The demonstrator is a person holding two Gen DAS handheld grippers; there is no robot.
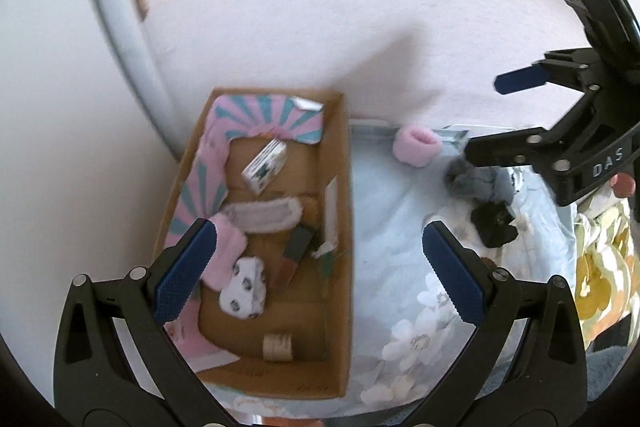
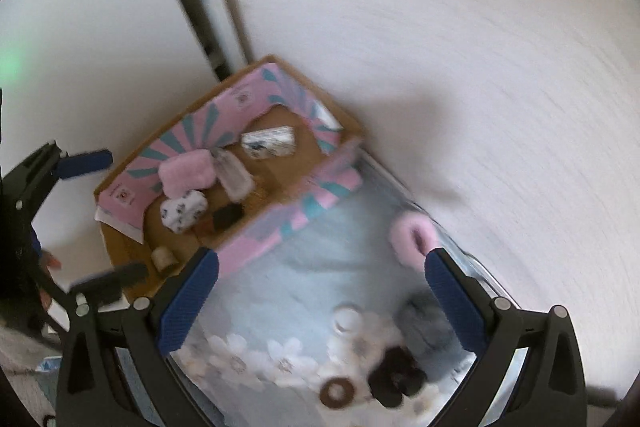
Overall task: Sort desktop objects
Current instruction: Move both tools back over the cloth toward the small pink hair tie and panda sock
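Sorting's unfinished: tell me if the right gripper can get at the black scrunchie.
Probably yes. The right gripper is open and empty, and the black scrunchie lies uncovered on the cloth just below its fingers.

A home room, most likely a bedroom corner.

A floral cloth (image 2: 256,355) in pale blue covers the surface against a plain white wall (image 2: 480,67); a reused cardboard box (image 1: 340,227) holds soft household bits, with a fluffy pink scrunchie (image 1: 418,146) and dark hair ties (image 2: 396,379) lying nearby.
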